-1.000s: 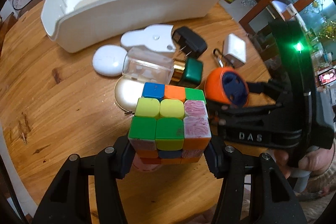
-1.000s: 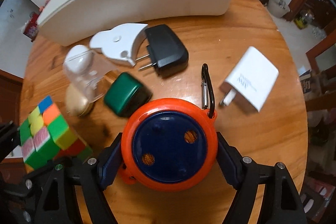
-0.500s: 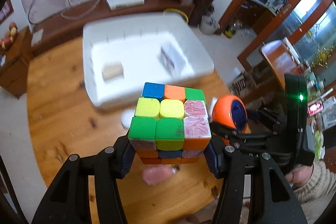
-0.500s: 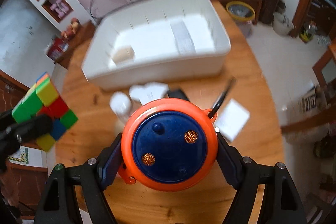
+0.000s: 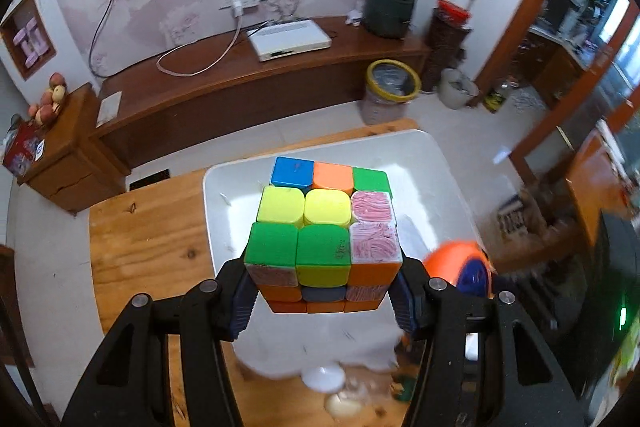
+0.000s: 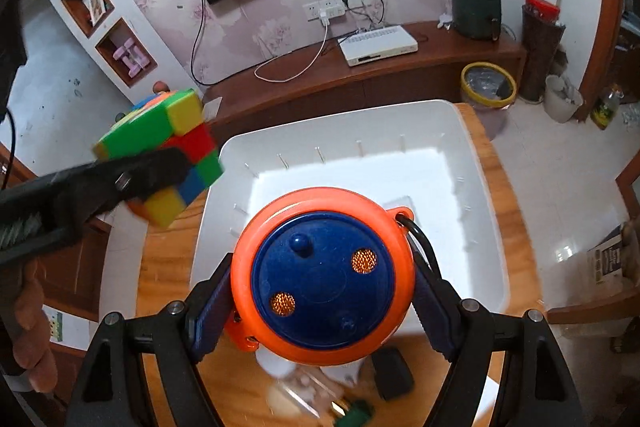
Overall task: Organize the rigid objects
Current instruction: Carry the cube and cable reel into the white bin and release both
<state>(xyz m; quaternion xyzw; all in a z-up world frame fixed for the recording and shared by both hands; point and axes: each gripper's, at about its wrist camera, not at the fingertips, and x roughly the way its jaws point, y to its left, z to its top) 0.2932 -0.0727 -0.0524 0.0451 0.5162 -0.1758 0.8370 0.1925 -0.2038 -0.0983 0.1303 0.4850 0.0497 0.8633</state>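
My left gripper (image 5: 322, 301) is shut on a scrambled colour cube (image 5: 324, 227), held in the air above the white bin (image 5: 436, 187). In the right wrist view that same cube (image 6: 168, 151) hangs at the left, by the bin's left rim. A round orange case with a blue face (image 6: 324, 277) is clamped between the pads of my right gripper (image 6: 322, 307), above the near part of the white bin (image 6: 480, 227). A black carabiner (image 6: 420, 239) hangs off its loop. The orange case (image 5: 460, 269) also shows at the right of the left wrist view.
The bin stands on a round wooden table (image 5: 148, 239). Below the grippers lie a black charger (image 6: 392, 373), a green block (image 6: 356, 415), a white oval case (image 5: 324, 379) and a clear box, all blurred. Beyond the table are a TV bench (image 6: 400, 67) and a yellow-rimmed waste bin (image 6: 488, 83).
Both grippers have risen from the table with their objects and moved over the white bin. The loose items on the table have dropped to the bottom of both views.
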